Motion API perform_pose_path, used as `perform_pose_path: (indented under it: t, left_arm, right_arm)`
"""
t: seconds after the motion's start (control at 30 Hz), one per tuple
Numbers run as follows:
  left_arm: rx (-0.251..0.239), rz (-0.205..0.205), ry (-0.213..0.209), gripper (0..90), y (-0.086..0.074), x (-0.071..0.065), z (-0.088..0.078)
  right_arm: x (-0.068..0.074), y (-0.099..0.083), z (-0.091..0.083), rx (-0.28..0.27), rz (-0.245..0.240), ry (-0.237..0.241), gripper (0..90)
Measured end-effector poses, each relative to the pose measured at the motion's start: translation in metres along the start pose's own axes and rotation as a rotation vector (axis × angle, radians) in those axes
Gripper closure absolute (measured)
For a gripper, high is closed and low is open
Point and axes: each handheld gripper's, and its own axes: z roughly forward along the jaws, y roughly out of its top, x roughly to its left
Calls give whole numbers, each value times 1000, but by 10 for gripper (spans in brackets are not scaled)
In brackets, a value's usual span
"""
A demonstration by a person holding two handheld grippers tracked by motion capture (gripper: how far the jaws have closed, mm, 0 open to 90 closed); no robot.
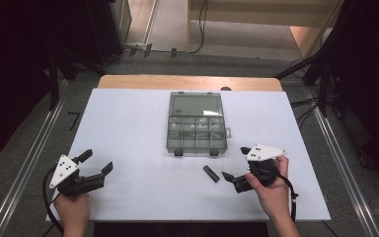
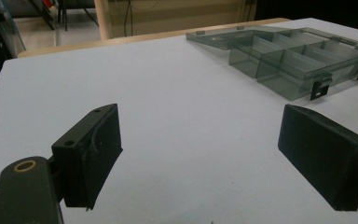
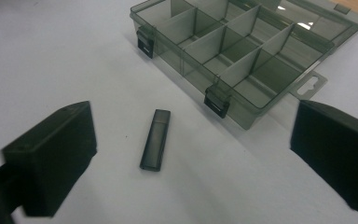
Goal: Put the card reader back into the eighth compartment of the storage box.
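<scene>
One open compartment box sits at the desk's far centre, and one small black stick lies just near of it. Two grippers rest near: left gripper, right gripper, jaws wide, holding nothing. White desk top, grey floor, dark surroundings.

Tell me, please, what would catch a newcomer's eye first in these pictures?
Probably the smoky clear compartment box, lying open at the middle of the white table, lid folded back on the far side. Next, the small dark stick, like a USB drive, lying flat just in front of the box. The right tongs stand open near it, and the left tongs stand open at the near left.
</scene>
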Motion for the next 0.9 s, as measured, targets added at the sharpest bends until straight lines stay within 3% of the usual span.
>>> perform_pose_path:
  t: [0.07,0.33,0.4,0.53,0.7,0.77,0.9]
  left_arm:
    - [-3,-4,0,137,0,0,0]
    - [-2,-3,-1,137,0,0,0]
    - [-3,-5,-1,137,0,0,0]
    - [-3,-7,-2,137,0,1,0]
    - [-2,-5,-2,137,0,1,0]
    - [-1,-6,-1,137,0,1,0]
    - [-4,-9,-1,137,0,1,0]
  right_arm:
    - [3,0,4,13,11,-13,127]
    - [7,1,21,92,22,65,147]
    - [8,1,24,108,26,71,223]
    - [11,0,32,150,35,86,291]
    - [15,-1,41,202,46,52,409]
    - [13,-3,45,208,79,84,487]
    - [14,-4,49,232,80,93,570]
